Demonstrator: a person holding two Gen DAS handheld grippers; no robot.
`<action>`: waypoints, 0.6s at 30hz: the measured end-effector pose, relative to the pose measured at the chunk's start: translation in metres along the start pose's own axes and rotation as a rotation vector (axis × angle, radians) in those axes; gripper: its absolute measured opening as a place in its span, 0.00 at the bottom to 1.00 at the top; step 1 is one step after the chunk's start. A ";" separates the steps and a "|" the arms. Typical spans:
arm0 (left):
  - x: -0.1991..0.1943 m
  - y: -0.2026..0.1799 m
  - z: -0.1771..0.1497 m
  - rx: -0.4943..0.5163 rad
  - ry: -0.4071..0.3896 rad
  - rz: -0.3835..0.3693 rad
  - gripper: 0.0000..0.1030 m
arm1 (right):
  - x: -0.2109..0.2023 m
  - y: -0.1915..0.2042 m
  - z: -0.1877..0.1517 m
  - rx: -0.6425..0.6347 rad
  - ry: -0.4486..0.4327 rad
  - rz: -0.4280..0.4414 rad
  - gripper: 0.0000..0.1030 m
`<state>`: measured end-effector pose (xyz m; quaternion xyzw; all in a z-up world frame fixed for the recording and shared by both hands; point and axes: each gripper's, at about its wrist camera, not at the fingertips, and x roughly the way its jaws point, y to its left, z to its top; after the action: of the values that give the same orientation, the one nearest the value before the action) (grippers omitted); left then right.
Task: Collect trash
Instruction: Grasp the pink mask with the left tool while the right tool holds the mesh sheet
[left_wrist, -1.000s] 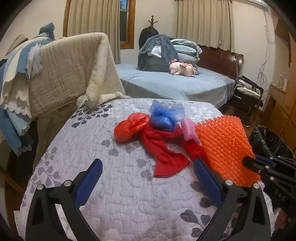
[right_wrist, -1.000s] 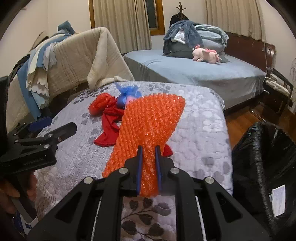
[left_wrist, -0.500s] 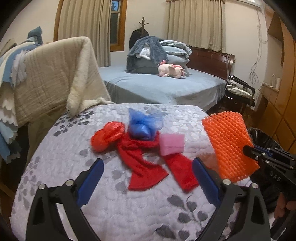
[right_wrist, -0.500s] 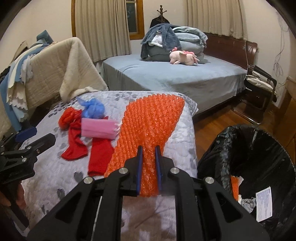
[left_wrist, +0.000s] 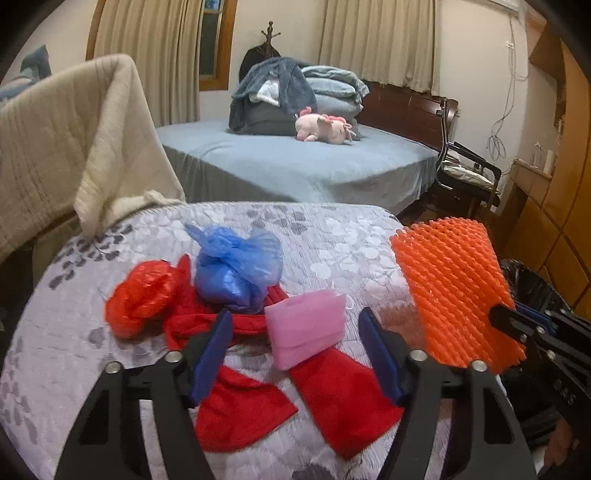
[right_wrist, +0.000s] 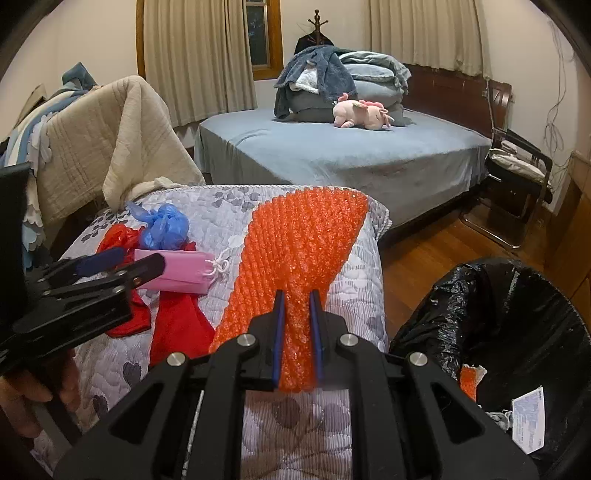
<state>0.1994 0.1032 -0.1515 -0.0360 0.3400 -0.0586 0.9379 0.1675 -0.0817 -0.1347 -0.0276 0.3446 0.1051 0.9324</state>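
Note:
My right gripper (right_wrist: 297, 295) is shut on an orange bubble-wrap sheet (right_wrist: 303, 243), held in the air over the quilt's right edge; it also shows in the left wrist view (left_wrist: 452, 291). My left gripper (left_wrist: 295, 328) is open, its jaws on either side of a pink face mask (left_wrist: 304, 328) that lies on a red cloth (left_wrist: 332, 391). A blue plastic bag (left_wrist: 236, 269) and a red plastic bag (left_wrist: 142, 291) lie behind it. A black-lined trash bin (right_wrist: 517, 332) stands to the right, with some scraps inside.
The trash lies on a grey floral quilt (left_wrist: 332, 236). A beige blanket (left_wrist: 66, 147) hangs at the left. A blue bed (right_wrist: 351, 147) with a pink plush toy (right_wrist: 362, 114) is behind. A chair (right_wrist: 517, 177) stands at the far right on wood floor.
My left gripper has moved forward and its jaws have narrowed around the pink mask. My right gripper has carried the orange sheet right, nearer the bin.

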 end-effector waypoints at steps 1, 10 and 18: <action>0.004 0.001 0.000 -0.003 0.008 -0.006 0.56 | 0.001 -0.001 0.000 0.003 0.002 0.002 0.12; 0.002 -0.015 -0.005 0.009 0.002 -0.036 0.11 | -0.001 -0.007 -0.001 0.027 0.000 -0.001 0.12; -0.040 -0.026 0.006 0.012 -0.072 -0.029 0.11 | -0.023 -0.011 0.004 0.040 -0.040 -0.004 0.12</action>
<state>0.1703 0.0834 -0.1188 -0.0374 0.3049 -0.0729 0.9489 0.1553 -0.0956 -0.1167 -0.0075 0.3278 0.0969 0.9397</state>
